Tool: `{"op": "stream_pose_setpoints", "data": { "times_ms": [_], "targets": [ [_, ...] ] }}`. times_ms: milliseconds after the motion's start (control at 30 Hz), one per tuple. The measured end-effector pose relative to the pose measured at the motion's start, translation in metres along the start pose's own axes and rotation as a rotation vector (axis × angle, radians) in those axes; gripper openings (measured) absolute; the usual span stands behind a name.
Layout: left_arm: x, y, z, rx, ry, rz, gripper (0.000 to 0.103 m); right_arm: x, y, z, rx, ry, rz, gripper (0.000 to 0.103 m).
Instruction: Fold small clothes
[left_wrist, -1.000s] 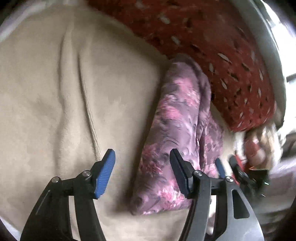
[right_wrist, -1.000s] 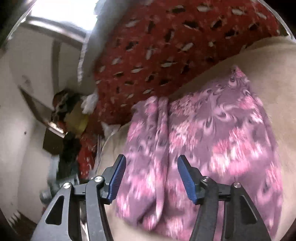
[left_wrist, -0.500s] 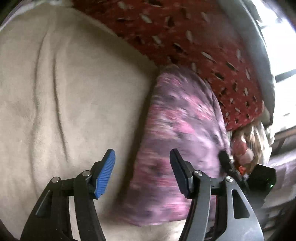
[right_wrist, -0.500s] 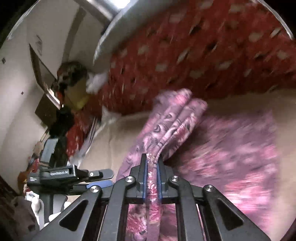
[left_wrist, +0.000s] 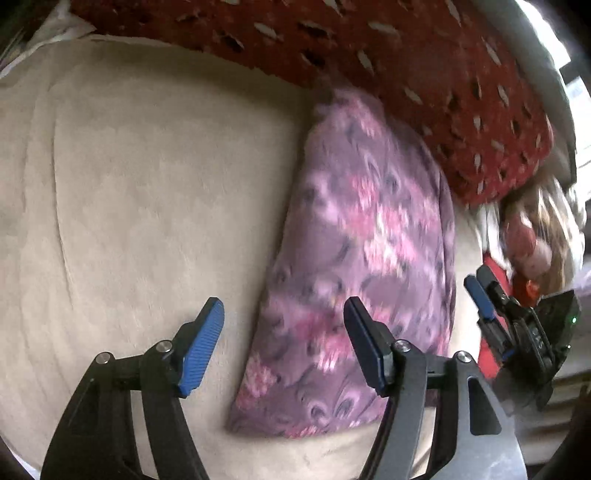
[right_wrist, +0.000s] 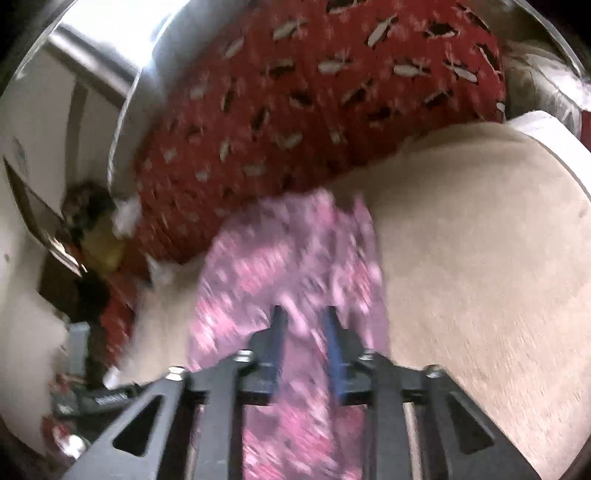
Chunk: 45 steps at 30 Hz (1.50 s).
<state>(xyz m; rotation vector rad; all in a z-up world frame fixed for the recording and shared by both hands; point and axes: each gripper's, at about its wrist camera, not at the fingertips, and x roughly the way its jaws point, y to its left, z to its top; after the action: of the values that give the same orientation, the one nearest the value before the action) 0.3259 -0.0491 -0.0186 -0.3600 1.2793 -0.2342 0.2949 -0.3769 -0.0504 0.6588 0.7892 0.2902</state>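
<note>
On the beige blanket (left_wrist: 147, 221), close against the red patterned cushion (left_wrist: 424, 74), lies our small purple floral garment (left_wrist: 362, 240), narrowed into a long strip that looks to us like a fold already in place. Our left gripper (left_wrist: 282, 343) hangs spread wide and empty above the strip's near left edge, one blue pad over bare blanket, the other over the cloth. Our right gripper (right_wrist: 304, 354) has its pads parted by a narrow gap with pink fabric showing between them; the smear in that picture keeps us from telling whether the pads pinch the cloth or merely frame it. What worries us is the slippery look of this thin fabric: if the right tongs drag a snagged layer, the strip could spring open, and if the left tongs close where they hover they could bite blanket along with cloth and pull both up together. The far end nearly touches the cushion, so a lengthwise fold may bunch against it. Only the left wrist view gives us the whole outline of the strip, and it shows the right gripper off beyond the right edge. Only the right wrist view shows the narrow gap between those pads and the cluttered corner past the cushion.
</note>
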Motion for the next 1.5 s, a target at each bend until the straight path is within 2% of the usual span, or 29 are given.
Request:
{"op": "stream_pose_setpoints", "data": {
  "times_ms": [67, 133, 167, 200, 233, 300, 333, 400, 467, 533, 600, 633, 700, 733, 800, 867, 900, 933, 1000, 1033, 1100, 1233, 1367, 1433, 1500],
  "targets": [
    [0.008, 0.003, 0.007, -0.028, 0.009, -0.003, 0.066, 0.014, 0.008, 0.012, 0.015, -0.024, -0.024, 0.051],
    [0.021, 0.003, 0.016, -0.049, 0.032, 0.003, 0.066, 0.034, 0.004, 0.018, 0.027, 0.001, -0.065, 0.052],
    [0.025, 0.005, 0.017, -0.049, 0.037, 0.008, 0.067, 0.057, 0.007, 0.023, 0.04, 0.038, -0.102, 0.047],
    [0.031, 0.005, 0.017, -0.047, 0.041, 0.022, 0.068, 0.064, 0.008, 0.023, 0.026, 0.05, -0.116, 0.02],
    [0.035, 0.009, 0.016, -0.046, 0.047, 0.029, 0.071, 0.067, 0.01, 0.024, -0.024, 0.035, -0.131, 0.008],
    [0.038, 0.01, 0.018, -0.052, 0.055, 0.017, 0.074, 0.074, 0.001, 0.023, -0.023, 0.054, -0.179, 0.009],
    [0.034, 0.011, 0.018, -0.052, 0.055, 0.007, 0.074, 0.076, -0.008, 0.022, 0.021, 0.071, -0.154, 0.009],
    [0.019, 0.013, 0.013, -0.043, 0.035, -0.016, 0.074, 0.06, -0.013, 0.021, 0.074, 0.039, -0.105, 0.018],
    [0.011, 0.011, 0.006, -0.029, 0.009, -0.02, 0.074, 0.039, -0.008, 0.018, 0.049, 0.01, -0.081, 0.019],
    [0.013, 0.011, -0.009, -0.019, 0.004, -0.009, 0.074, 0.021, -0.002, 0.009, 0.0, 0.01, 0.001, 0.021],
    [0.028, 0.01, -0.019, 0.002, 0.034, 0.025, 0.074, 0.011, 0.005, -0.009, -0.07, 0.038, 0.027, 0.032],
    [0.034, 0.008, -0.025, 0.03, 0.025, 0.055, 0.074, 0.014, 0.011, -0.016, -0.111, 0.069, 0.002, 0.035],
    [0.026, -0.003, -0.031, 0.081, 0.01, 0.092, 0.074, 0.033, 0.014, -0.035, -0.23, 0.2, -0.175, 0.031],
    [0.021, -0.005, -0.035, 0.092, 0.015, 0.083, 0.074, 0.032, 0.017, -0.042, -0.269, 0.208, -0.195, 0.031],
    [0.012, -0.009, -0.042, 0.106, -0.003, 0.069, 0.074, 0.007, 0.029, -0.048, -0.304, 0.135, -0.174, 0.034],
    [0.012, -0.01, -0.048, 0.122, -0.021, 0.104, 0.074, -0.011, 0.037, -0.057, -0.343, 0.086, -0.127, 0.033],
    [0.018, -0.009, -0.051, 0.129, -0.009, 0.125, 0.074, -0.013, 0.039, -0.063, -0.367, 0.078, -0.14, 0.032],
    [0.024, -0.005, -0.053, 0.127, 0.013, 0.141, 0.074, -0.009, 0.038, -0.068, -0.388, 0.097, -0.17, 0.032],
    [0.027, -0.003, -0.05, 0.116, 0.028, 0.135, 0.074, 0.018, 0.023, -0.08, -0.415, 0.226, -0.287, 0.033],
    [0.02, -0.004, -0.048, 0.116, 0.02, 0.11, 0.074, 0.02, 0.017, -0.081, -0.394, 0.235, -0.278, 0.034],
    [0.008, -0.005, -0.039, 0.123, -0.01, 0.071, 0.074, 0.007, 0.016, -0.069, -0.333, 0.199, -0.236, 0.034],
    [0.001, -0.028, 0.007, 0.153, -0.077, 0.112, 0.074, -0.002, 0.031, -0.022, -0.272, 0.035, -0.184, 0.037],
    [0.012, -0.033, 0.04, 0.145, -0.11, 0.17, 0.074, 0.027, 0.039, 0.017, -0.244, -0.009, -0.177, 0.037],
    [0.028, -0.032, 0.051, 0.13, -0.099, 0.202, 0.074, 0.044, 0.036, 0.03, -0.216, -0.013, -0.169, 0.037],
    [0.047, -0.027, 0.053, 0.128, -0.069, 0.228, 0.076, 0.061, 0.029, 0.033, -0.203, -0.013, -0.211, 0.036]
  ]
}}
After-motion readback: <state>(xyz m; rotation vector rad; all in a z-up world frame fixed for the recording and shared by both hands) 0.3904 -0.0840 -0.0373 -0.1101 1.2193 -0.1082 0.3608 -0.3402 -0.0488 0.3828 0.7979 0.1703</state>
